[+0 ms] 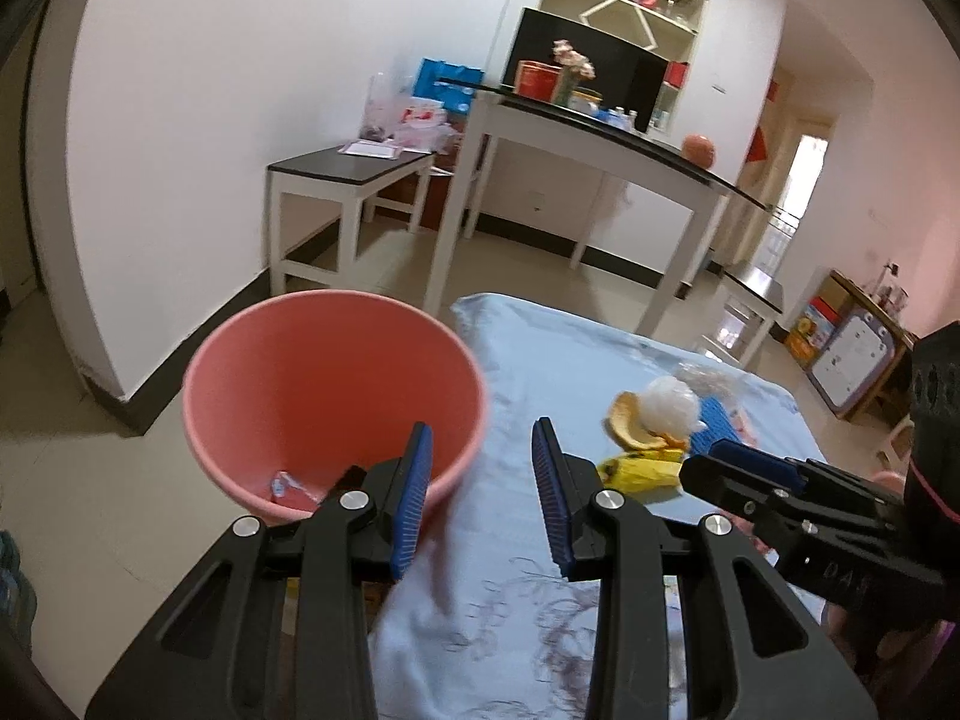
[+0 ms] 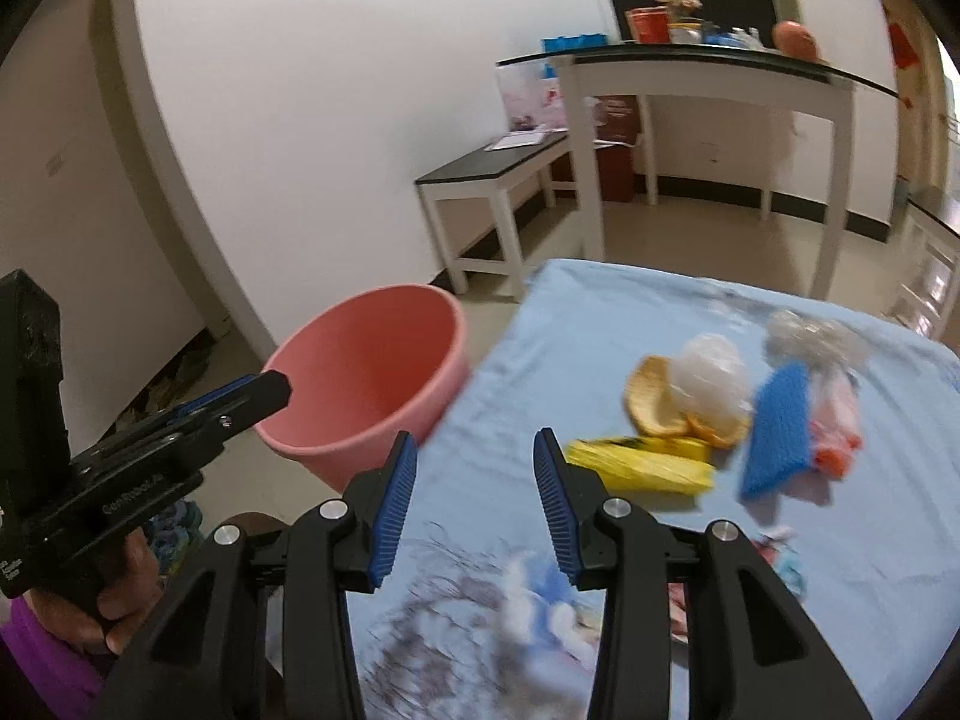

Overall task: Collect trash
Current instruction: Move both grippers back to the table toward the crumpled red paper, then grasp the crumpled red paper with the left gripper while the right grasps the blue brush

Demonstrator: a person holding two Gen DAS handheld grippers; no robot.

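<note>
Black gripper (image 2: 474, 501) (blue ribbed pads), purple sleeve (image 2: 42, 654)

The bucket (image 1: 300, 372) is salmon pink, redder inside. A pale blue cloth (image 2: 600, 336) covers the worktop, printed with grey sketchy scrolls and a blurred blue-and-white figure. On it — a yellow wrapper (image 2: 642, 465), orange peel (image 2: 651, 399), a bright blue sponge (image 2: 774, 438), a whitish crumpled bag (image 2: 714, 378). Both claws are black with ribbed blue pads (image 1: 414, 498).
</note>
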